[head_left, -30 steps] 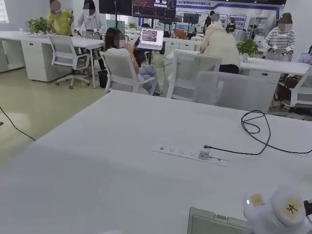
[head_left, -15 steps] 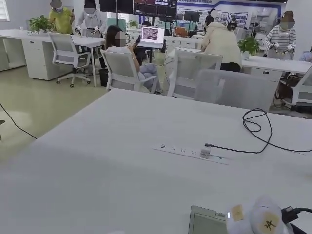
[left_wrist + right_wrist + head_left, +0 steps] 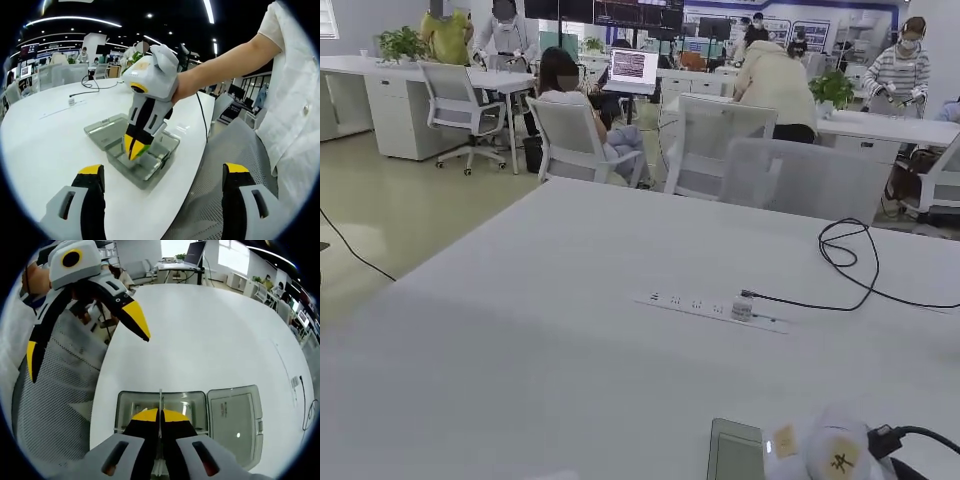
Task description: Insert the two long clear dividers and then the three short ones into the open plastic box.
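Since a moment ago the right gripper [image 3: 160,416] has slid left along the bottom of the head view. It now sits just beside a corner of the lid [image 3: 735,452]. Nothing else on the table [image 3: 520,340] has moved.

Closest in, the left gripper [image 3: 162,172] hangs by the table edge, partly over a grey mesh chair [image 3: 210,200]. Its two tongs are wide apart and hold nothing.

Just past it sits the box [image 3: 120,407], near the table edge. Its lid is folded back flat and touches it. The right gripper points down into the box, held by a bare arm [image 3: 220,65] with a white sleeve. Its tongs are pressed together and pinch a thin clear divider [image 3: 160,397]. The divider stands on its edge about in the middle of the box. It runs from the tips to the far wall.

Further out on the table lies a white power strip [image 3: 710,305] with a small plug in it. A black cable [image 3: 845,255] loops there and runs off to the right. Behind the table stand white chairs [image 3: 570,140]. Far back, people [image 3: 775,85] sit and stand at other desks. A laptop [image 3: 632,68] is lit up there, and green plants [image 3: 400,45] stand off to the left.
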`<state>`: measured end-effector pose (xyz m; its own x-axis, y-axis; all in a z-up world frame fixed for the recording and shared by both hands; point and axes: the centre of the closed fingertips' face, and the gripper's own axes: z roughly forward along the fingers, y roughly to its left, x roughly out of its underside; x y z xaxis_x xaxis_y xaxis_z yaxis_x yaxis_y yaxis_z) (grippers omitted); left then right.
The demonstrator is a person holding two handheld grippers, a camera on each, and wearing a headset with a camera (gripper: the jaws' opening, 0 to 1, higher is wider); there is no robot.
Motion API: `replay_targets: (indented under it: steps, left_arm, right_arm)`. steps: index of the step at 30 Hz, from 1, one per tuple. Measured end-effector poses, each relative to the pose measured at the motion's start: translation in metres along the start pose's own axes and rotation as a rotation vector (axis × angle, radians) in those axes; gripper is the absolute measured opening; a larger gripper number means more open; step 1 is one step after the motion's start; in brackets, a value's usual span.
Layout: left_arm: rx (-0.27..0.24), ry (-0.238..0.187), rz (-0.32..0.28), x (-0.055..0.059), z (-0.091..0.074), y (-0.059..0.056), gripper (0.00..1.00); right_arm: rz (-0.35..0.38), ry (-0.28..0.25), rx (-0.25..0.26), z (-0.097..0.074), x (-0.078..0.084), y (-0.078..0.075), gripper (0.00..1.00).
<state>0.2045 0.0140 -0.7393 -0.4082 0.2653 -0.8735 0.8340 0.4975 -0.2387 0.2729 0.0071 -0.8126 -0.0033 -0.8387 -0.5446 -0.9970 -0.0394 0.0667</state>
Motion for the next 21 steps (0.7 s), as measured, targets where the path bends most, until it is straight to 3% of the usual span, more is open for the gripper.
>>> replay_targets:
  steps: [21]
  left_arm:
    - [0.003, 0.0, 0.005, -0.0009, 0.0021, -0.0002, 1.0]
  right_arm:
    - [-0.018, 0.077, 0.005, 0.0094, 0.0074, 0.0011, 0.03]
